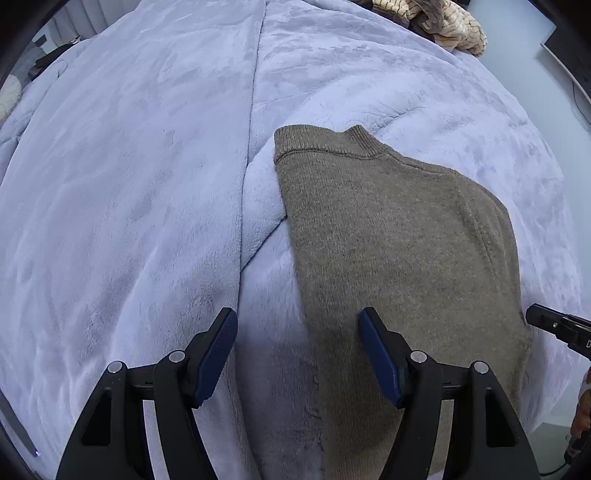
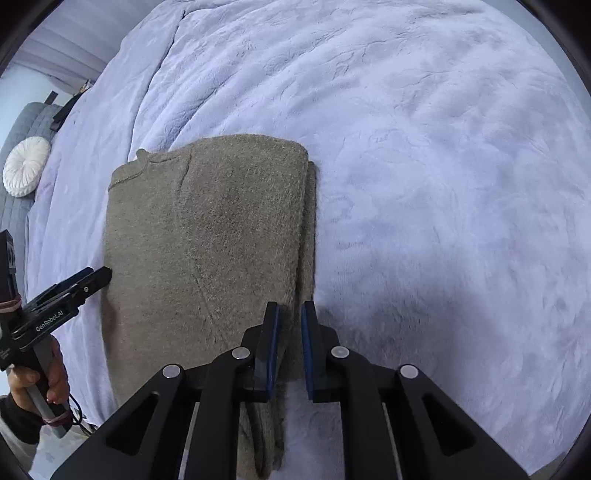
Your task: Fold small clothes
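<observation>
The left black two-finger gripper with blue ribbed pads (image 1: 298,325) points steeply downward, its jaws standing wide apart with nothing pressed between them; the right black two-finger gripper with blue pads (image 2: 290,314) points steeply down too, jaws drawn nearly together; a hand (image 2: 44,384) grips the left tool's handle.

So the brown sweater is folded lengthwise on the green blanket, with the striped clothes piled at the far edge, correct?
Not quite: the blanket is pale lavender-blue, not green, as the left wrist view shows. The rest holds: the brown sweater lies folded lengthwise on it, and the striped clothes are piled at the far edge.
</observation>
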`<state>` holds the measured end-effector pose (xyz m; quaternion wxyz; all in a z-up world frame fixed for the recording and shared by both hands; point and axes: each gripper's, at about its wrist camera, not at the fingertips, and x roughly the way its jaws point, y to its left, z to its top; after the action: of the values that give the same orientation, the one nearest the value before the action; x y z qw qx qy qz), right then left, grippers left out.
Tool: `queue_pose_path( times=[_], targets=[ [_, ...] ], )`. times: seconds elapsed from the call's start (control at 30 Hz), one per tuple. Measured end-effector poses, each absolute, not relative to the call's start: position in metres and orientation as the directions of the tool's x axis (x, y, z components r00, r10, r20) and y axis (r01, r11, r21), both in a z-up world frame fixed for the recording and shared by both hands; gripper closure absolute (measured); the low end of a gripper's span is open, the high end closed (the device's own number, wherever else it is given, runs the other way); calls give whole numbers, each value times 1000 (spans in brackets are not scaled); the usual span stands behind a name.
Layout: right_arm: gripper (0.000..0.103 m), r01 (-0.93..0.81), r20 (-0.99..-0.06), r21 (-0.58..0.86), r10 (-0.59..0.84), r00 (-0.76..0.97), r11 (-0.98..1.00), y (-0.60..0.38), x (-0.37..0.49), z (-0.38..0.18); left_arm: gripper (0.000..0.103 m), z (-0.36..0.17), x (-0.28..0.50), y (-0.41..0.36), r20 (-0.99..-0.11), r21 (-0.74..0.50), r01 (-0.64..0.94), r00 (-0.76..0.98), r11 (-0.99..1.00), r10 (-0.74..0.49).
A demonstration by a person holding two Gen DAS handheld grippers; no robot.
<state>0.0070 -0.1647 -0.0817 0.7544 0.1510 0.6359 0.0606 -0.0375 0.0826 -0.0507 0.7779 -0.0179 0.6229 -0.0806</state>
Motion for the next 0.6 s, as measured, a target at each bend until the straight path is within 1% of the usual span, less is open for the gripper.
queue_pose_path(
  times=[0.13, 0.27, 0.5, 0.6],
  targets=[
    [92, 67, -925, 350, 333, 182, 934, -151, -13, -66, 33, -49, -54, 82, -973, -129, 106, 176, 986, -146],
    [92, 18, -947, 299, 294, 125, 954, -128, -20, -77, 33, -53, -65, 83, -979, -128, 89, 150, 988, -140],
    [92, 78, -956, 289, 283, 80, 954, -119, -15, -96, 33, -50, -73, 86, -982, -132, 69, 126, 989, -140],
    [92, 92, -970, 241, 239, 36, 966, -118, -20, -104, 33, -50, -74, 90, -982, -144, 52, 119, 988, -149]
  ],
)
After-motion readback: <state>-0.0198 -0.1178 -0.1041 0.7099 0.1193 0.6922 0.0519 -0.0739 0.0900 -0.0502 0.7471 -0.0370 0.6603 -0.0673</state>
